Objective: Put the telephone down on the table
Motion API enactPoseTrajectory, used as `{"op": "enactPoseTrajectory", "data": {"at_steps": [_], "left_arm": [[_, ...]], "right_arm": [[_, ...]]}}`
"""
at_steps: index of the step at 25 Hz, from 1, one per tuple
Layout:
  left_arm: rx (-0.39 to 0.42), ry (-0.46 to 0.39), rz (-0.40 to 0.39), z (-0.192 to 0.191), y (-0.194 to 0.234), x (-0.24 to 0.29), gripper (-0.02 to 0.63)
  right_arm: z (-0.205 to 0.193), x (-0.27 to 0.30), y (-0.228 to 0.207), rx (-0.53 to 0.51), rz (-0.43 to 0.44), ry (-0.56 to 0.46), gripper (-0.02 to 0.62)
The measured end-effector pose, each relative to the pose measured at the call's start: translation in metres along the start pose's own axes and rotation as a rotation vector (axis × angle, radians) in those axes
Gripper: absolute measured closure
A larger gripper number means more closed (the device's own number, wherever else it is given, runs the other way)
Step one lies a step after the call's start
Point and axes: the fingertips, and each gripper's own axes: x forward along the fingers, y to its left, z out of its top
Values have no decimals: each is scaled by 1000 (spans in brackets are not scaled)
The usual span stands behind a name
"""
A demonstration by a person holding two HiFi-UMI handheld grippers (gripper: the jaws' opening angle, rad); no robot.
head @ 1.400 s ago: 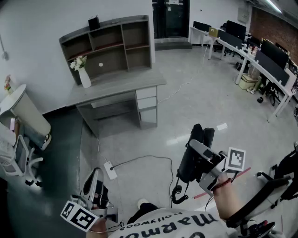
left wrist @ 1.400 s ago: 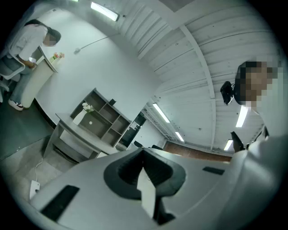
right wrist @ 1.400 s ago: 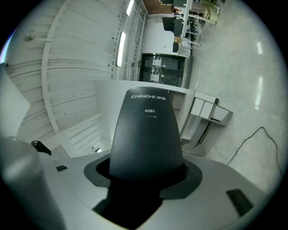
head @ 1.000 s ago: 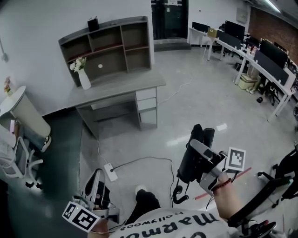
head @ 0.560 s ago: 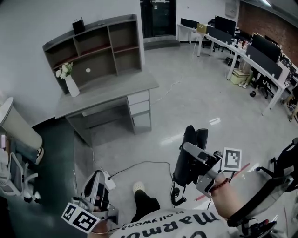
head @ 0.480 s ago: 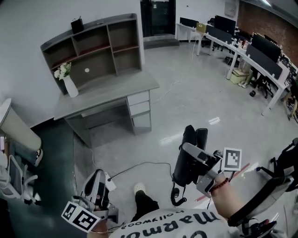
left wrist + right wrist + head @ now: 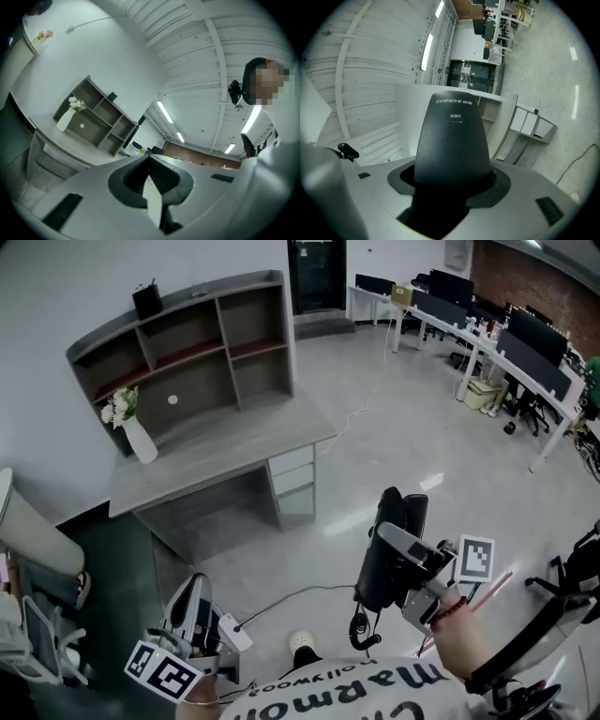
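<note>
My right gripper (image 7: 401, 542) is shut on a black telephone (image 7: 382, 568), carried above the floor at the lower right of the head view. Its coiled cord (image 7: 359, 629) dangles below. In the right gripper view the telephone (image 7: 452, 140) fills the space between the jaws of my right gripper (image 7: 450, 185) and sticks out ahead. My left gripper (image 7: 192, 604) hangs at the lower left, holding nothing. In the left gripper view my left gripper (image 7: 149, 161) shows its pads meeting at the tip. The grey table (image 7: 216, 460) stands ahead, up and to the left.
A shelf unit (image 7: 187, 343) sits on the table's back, with a white vase of flowers (image 7: 141, 439) at its left. A power strip (image 7: 234, 634) with its cable lies on the floor near my shoe (image 7: 302, 643). Office desks (image 7: 525, 362) line the far right; a chair (image 7: 37, 652) stands at left.
The table has drawn nearer and sits lower in the head view as I walk toward it. Both grippers travel along; the telephone stays in the right one.
</note>
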Motion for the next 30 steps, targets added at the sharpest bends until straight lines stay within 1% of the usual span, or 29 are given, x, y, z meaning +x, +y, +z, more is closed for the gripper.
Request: {"op": "enactPoseTrajectory", "data": {"at_steps": [5, 8, 12, 17, 24, 27, 30], "left_arm": [[-3, -14, -52, 32, 32, 32, 597], [-11, 13, -84, 39, 48, 48, 597], [-20, 59, -80, 39, 70, 65, 597], [-42, 60, -99, 37, 78, 67, 597], [-57, 64, -55, 38, 106, 61, 597], [-65, 64, -40, 38, 119, 65, 597], [-66, 76, -44, 34, 122, 70, 597]], "right_arm": [[18, 33, -2, -14, -18, -68, 316], [25, 50, -5, -18, -21, -109, 316], [27, 66, -8, -22, -16, -137, 316], [27, 78, -16, -16, -28, -129, 316], [30, 125, -20, -24, 7, -93, 316], [30, 137, -27, -26, 0, -76, 316], [32, 144, -37, -12, -18, -70, 316]]}}
